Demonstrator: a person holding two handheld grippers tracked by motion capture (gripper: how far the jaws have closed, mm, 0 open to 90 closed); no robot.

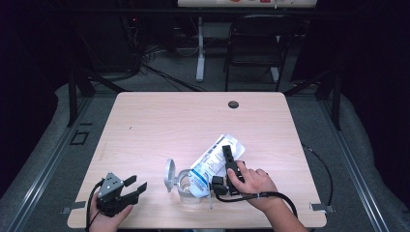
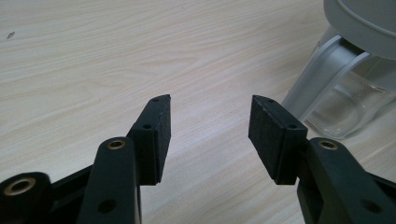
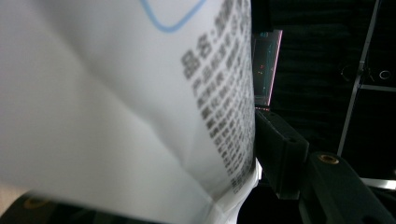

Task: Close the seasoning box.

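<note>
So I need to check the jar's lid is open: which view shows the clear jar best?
The high view: the clear jar shows whole, its lid swung open beside the white pouch. The left gripper view catches just part of its glass and hinge.

White printed pouch (image 1: 216, 155), tilted, lower end inside clear jar (image 1: 186, 187); jar's grey hinged lid (image 1: 169, 175) open, near desk (image 1: 159, 125) front edge.

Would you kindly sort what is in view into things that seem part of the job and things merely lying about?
Likely in use:
- white printed pouch, clamped in the right gripper
- clear jar with its hinged lid open
- left gripper, open and empty

Bystanders:
- black grommet in the table
- folding chair beyond it
</note>
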